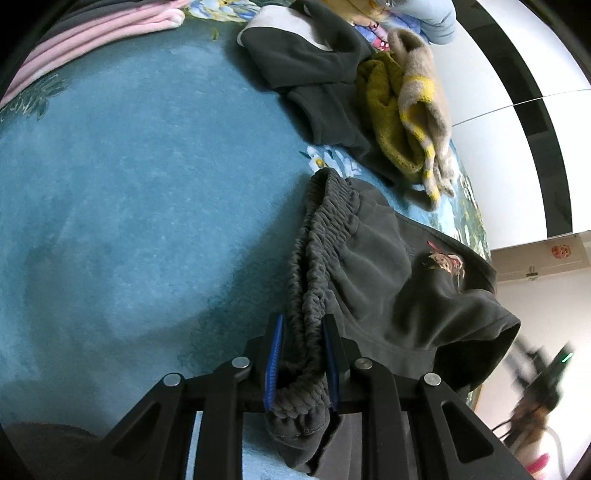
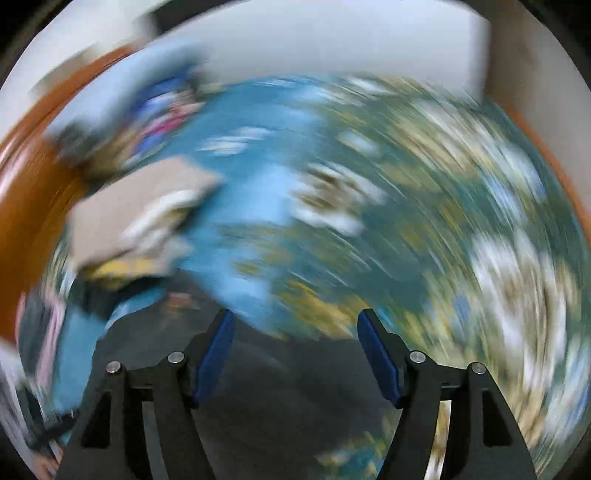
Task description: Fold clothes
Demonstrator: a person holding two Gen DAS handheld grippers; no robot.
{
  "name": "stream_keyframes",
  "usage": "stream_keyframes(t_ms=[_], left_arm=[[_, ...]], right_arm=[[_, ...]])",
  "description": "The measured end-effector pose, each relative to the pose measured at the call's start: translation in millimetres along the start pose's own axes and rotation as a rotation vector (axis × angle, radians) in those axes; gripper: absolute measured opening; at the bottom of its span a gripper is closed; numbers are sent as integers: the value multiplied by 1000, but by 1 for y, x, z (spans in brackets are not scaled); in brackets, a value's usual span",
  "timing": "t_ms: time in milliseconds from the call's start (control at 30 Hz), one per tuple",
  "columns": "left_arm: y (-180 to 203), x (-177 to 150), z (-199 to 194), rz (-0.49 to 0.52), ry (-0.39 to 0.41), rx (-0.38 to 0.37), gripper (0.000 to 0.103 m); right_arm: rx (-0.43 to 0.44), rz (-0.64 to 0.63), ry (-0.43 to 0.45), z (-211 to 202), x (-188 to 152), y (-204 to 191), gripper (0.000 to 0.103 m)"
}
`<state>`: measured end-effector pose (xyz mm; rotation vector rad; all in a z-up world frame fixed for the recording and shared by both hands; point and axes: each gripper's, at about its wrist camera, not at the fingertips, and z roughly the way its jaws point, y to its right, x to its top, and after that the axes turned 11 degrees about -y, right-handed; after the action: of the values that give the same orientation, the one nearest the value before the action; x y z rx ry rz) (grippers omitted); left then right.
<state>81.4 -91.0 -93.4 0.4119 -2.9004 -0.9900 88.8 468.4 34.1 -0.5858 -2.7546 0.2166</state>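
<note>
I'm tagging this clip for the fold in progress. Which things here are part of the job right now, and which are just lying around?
In use:
- dark grey shorts, elastic waistband pinched in the left gripper
- right gripper, open, nothing held; its view is motion-blurred
- blue floral blanket as the work surface

Lying about:
- black-and-white top
- mustard knit
- beige-and-yellow knit
- folded pink garment

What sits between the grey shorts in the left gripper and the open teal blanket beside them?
Nothing visible: the left gripper grips the grey shorts by the waistband, and the teal blanket beside them is bare.
</note>
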Motion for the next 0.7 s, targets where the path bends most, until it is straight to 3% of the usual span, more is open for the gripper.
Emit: stream_keyframes(t_ms=[67, 167, 267, 367, 433, 500, 567, 633, 700], left_arm=[[-1, 0, 0, -7, -1, -4, 22], [-1, -1, 1, -18, -3, -1, 23], [-1, -2, 1, -20, -2, 12, 24], [-2, -3, 0, -29, 1, 14, 24], [-3, -4, -1, -34, 2, 16, 24], [-2, -5, -1, -29, 6, 18, 24], [-1, -6, -1, -24, 6, 22, 24], [-1, -5, -1, -21, 3, 29, 24], [-1, -5, 0, -18, 1, 36, 26]], right_arm=[[35, 215, -67, 22, -27, 61, 70], [212, 488, -152, 64, -69, 117, 70], [384, 645, -164, 90, -85, 130, 70], [443, 731, -203, 108, -87, 120, 68], [414, 688, -151, 91, -75, 115, 50], [385, 645, -100, 74, -63, 110, 18], [356, 601, -48, 57, -50, 105, 8], [320, 550, 10, 39, -37, 99, 8], [205, 410, 160, -2, -16, 91, 8]])
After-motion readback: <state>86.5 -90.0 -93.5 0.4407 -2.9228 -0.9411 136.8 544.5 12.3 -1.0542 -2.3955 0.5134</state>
